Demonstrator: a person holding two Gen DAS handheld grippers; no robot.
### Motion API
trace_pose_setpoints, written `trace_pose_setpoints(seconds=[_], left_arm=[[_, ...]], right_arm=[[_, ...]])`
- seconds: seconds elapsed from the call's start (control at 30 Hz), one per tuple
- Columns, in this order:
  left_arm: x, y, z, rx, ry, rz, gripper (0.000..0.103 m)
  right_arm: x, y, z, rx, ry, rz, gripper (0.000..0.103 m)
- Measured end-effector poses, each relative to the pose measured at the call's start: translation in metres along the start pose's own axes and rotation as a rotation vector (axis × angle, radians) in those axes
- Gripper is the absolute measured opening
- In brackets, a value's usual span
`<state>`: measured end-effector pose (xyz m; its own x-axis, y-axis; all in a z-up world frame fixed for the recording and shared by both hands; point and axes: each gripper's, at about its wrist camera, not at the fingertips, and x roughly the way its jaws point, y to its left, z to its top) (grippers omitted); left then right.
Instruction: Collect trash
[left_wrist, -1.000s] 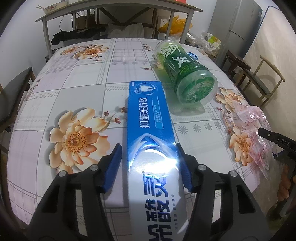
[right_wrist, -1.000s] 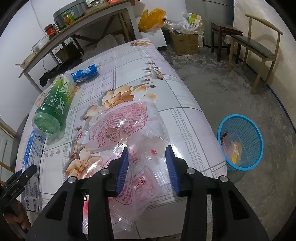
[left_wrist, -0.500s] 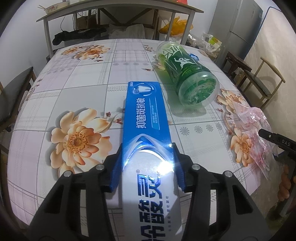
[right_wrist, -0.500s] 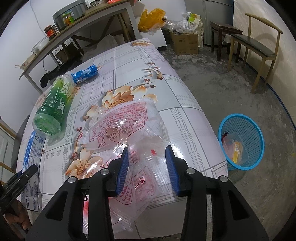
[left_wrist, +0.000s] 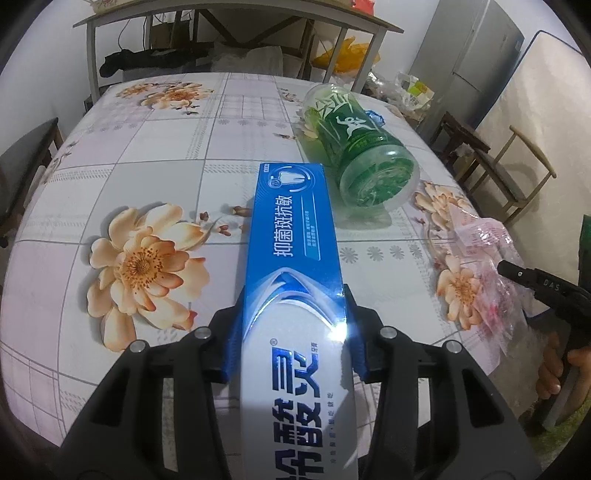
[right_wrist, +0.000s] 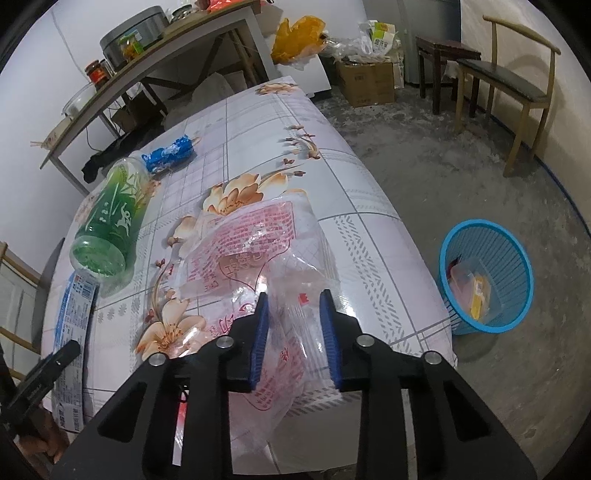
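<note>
My left gripper (left_wrist: 293, 328) is shut on a long blue toothpaste box (left_wrist: 293, 229), its pads pressed on both long sides. The box also shows in the right wrist view (right_wrist: 72, 317). A green plastic bottle (left_wrist: 354, 147) lies on its side just beyond the box, also in the right wrist view (right_wrist: 110, 221). My right gripper (right_wrist: 293, 325) straddles a crumpled clear plastic bag with red print (right_wrist: 251, 258) at the table's right edge, jaws partly closed with a gap between the pads. The bag also shows in the left wrist view (left_wrist: 487, 266).
A blue wrapper (right_wrist: 168, 157) lies beyond the bottle. A blue trash basket (right_wrist: 485, 277) with some trash stands on the floor right of the floral-cloth table (left_wrist: 155, 155). Chairs (right_wrist: 517, 81) and a shelf table (right_wrist: 147, 59) stand around.
My left gripper closed onto the toothpaste box, from open beside it to gripping it. My right gripper's jaws narrowed around the plastic bag.
</note>
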<state>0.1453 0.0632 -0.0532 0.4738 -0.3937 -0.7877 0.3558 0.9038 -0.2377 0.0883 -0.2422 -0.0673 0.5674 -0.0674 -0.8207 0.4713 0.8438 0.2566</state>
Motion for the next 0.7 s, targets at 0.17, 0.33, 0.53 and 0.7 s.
trace_pose_setpoints(seconds=[0.17, 0.33, 0.53, 0.7], left_arm=[[-0.011, -0.003, 0.000, -0.002, -0.031, -0.002, 0.044], [-0.023, -0.003, 0.000, -0.011, -0.061, 0.001, 0.044], [-0.039, -0.006, 0.003, -0.013, -0.102, 0.001, 0.044], [-0.053, -0.013, 0.006, -0.002, -0.138, -0.005, 0.044]], right_arm=[[-0.003, -0.002, 0.000, 0.014, -0.004, 0.027, 0.017], [-0.012, -0.002, 0.001, 0.016, -0.022, 0.043, 0.014], [-0.028, -0.001, 0.003, 0.015, -0.057, 0.066, 0.013], [-0.041, -0.004, 0.003, 0.018, -0.086, 0.079, 0.013]])
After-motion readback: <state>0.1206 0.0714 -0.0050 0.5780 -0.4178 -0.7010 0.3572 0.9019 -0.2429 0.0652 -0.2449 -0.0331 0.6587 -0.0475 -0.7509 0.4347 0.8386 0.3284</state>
